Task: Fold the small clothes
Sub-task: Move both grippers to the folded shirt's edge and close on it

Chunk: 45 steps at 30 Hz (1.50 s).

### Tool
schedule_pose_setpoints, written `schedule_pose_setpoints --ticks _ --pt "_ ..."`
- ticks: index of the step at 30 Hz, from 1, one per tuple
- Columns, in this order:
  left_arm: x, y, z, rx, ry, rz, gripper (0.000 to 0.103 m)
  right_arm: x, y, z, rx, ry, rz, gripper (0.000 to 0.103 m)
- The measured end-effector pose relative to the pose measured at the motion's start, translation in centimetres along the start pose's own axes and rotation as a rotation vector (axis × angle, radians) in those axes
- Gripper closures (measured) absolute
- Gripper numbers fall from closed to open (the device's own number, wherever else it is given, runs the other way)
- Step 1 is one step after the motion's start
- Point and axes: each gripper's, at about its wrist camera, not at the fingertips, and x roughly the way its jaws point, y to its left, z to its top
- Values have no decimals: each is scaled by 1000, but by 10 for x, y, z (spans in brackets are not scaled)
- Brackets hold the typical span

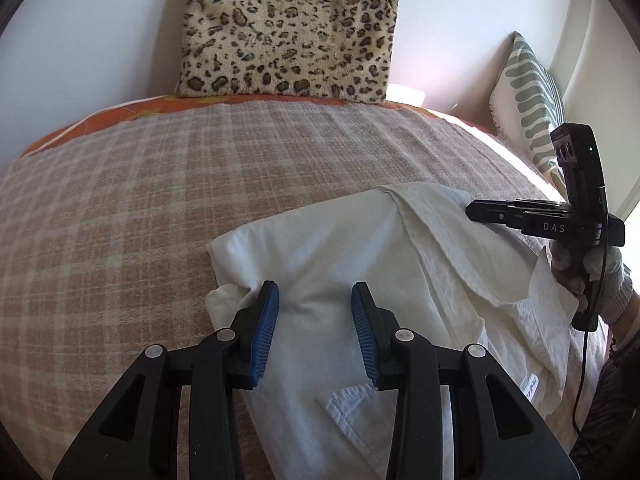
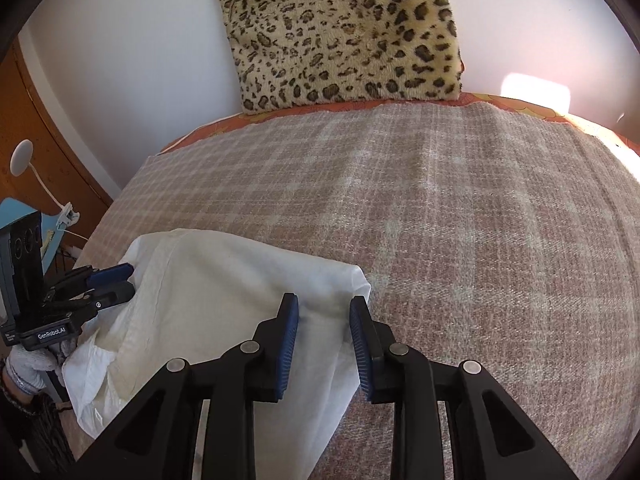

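Observation:
A white shirt lies partly folded on the plaid blanket; it also shows in the right wrist view. My left gripper is open, its blue pads just over the shirt's near left part, holding nothing. My right gripper is open above the shirt's right corner. In the left wrist view the right gripper shows side-on at the shirt's far right edge. In the right wrist view the left gripper shows at the shirt's left edge.
A leopard-print cushion leans on the white wall at the bed's far edge, and shows in the right wrist view. A green-striped pillow stands at the right. A wooden cabinet and a blue item are left of the bed.

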Motion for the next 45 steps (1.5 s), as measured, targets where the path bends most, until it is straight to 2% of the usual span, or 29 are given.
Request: schedule_pose_setpoints --ticks 3,5,8,11,13,14,16,20,23,28,35,39,42,44,45 --pt "-7 11 2 -66 -6 -31 67 -6 -12 3 56 -19 -38 77" --pt "-13 13 5 -54 -19 3 67 -15 -29 6 136 -43 -35 73" --pt "-25 26 11 -95 -52 48 66 -28 -53 6 254 -58 49 70" --pt "-28 57 13 -252 -44 -36 66 -38 -61 2 298 -45 145 63" --pt "-28 68 9 -330 -17 -106 60 -41 -60 -5 295 -22 192 50" --pt "-26 71 6 -363 1 -146 57 -41 -59 -9 298 -3 218 47" --pt "-23 74 -1 -423 26 -219 51 -41 -59 -18 318 33 275 44" --pt "-16 77 -12 -525 81 -310 51 -43 -65 -34 385 64 362 38" --pt "-19 75 -20 -561 85 -344 51 -40 -69 -44 430 88 422 38" --pt "-20 76 -31 -628 89 -417 51 -36 -64 -54 432 112 480 38" --pt "-22 67 -33 -605 90 -427 51 -31 -53 -59 407 110 545 39" --pt "-21 61 -33 -573 91 -416 51 -24 -44 -60 413 121 610 49" --pt "-20 61 -33 -570 86 -416 53 -20 -38 -59 422 117 607 52" --pt "-19 60 -32 -568 81 -402 57 -19 -39 -60 446 112 612 55" --pt "-19 59 -33 -565 81 -385 65 -18 -39 -61 463 115 605 64"
